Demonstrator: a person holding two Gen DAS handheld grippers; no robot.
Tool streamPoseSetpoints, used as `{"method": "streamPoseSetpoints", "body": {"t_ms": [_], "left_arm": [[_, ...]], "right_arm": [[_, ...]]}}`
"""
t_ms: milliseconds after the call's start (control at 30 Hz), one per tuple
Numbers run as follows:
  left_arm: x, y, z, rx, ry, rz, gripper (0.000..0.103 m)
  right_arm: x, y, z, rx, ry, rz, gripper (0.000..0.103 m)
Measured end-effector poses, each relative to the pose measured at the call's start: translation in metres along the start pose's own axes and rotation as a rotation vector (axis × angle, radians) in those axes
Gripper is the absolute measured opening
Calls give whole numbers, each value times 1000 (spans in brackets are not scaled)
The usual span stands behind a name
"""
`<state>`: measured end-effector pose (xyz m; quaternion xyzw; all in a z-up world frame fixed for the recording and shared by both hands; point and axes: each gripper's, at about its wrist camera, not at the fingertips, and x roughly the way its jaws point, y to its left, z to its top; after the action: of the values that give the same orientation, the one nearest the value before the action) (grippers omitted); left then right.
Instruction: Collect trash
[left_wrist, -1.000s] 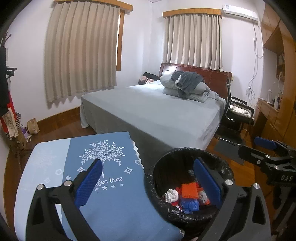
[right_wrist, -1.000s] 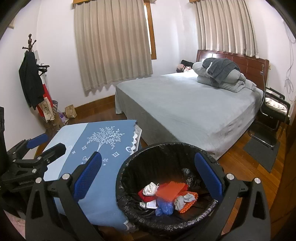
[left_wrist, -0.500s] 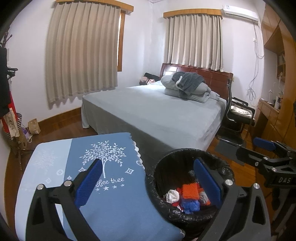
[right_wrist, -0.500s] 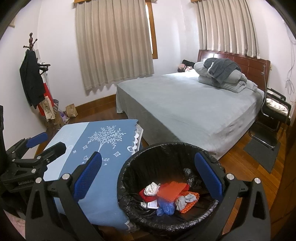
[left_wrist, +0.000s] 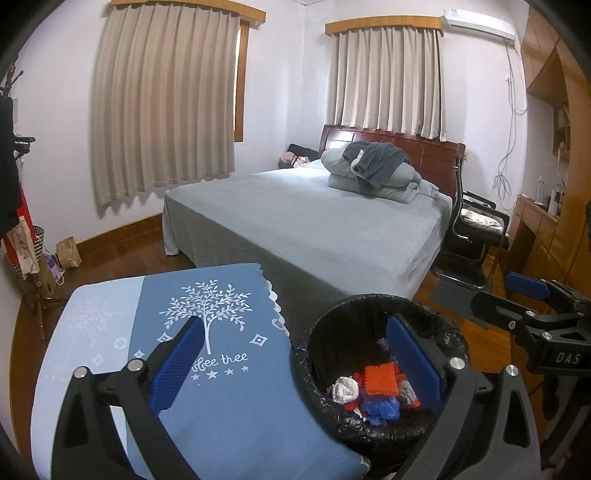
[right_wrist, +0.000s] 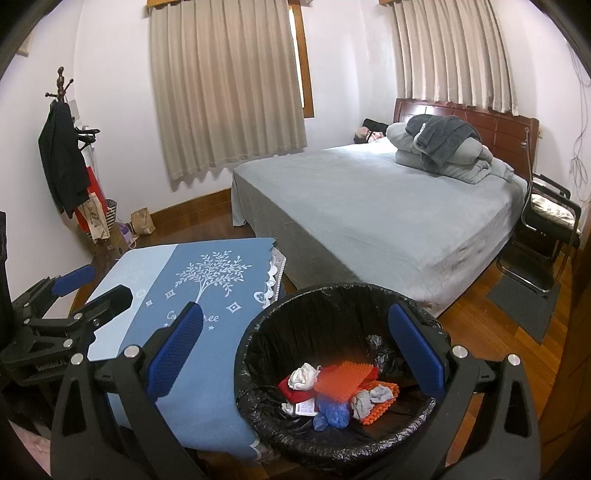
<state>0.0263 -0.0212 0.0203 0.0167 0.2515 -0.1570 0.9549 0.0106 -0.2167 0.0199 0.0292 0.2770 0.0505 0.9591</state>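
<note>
Inside the round black-lined trash bin (right_wrist: 343, 369) lies the crumpled trash (right_wrist: 338, 387): orange mesh, blue and white wads. The bin stands just beside the blue tree-print cloth-covered tabletop (left_wrist: 221, 387). Left tongs (left_wrist: 295, 365) and right tongs (right_wrist: 295, 350) both gape wide, holding nothing.

Home bedroom, bed (left_wrist: 314, 221), curtains (left_wrist: 162, 107), coat rack (right_wrist: 62, 140)

**Readable text**

White cursive lettering, apparently "Coffee thee", under the tree print on the blue tablecloth (left_wrist: 229, 387), partly hidden by a gripper finger. Right of the tablecloth, "DAS" embossed on the right gripper (left_wrist: 517, 295) body.
</note>
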Motion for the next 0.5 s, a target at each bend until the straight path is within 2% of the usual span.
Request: {"method": "streamPoseSetpoints", "body": {"t_ms": [500], "left_arm": [[0,0,0,0,2,0,97]], "right_arm": [[0,-2,0,1,1,1,98]]}}
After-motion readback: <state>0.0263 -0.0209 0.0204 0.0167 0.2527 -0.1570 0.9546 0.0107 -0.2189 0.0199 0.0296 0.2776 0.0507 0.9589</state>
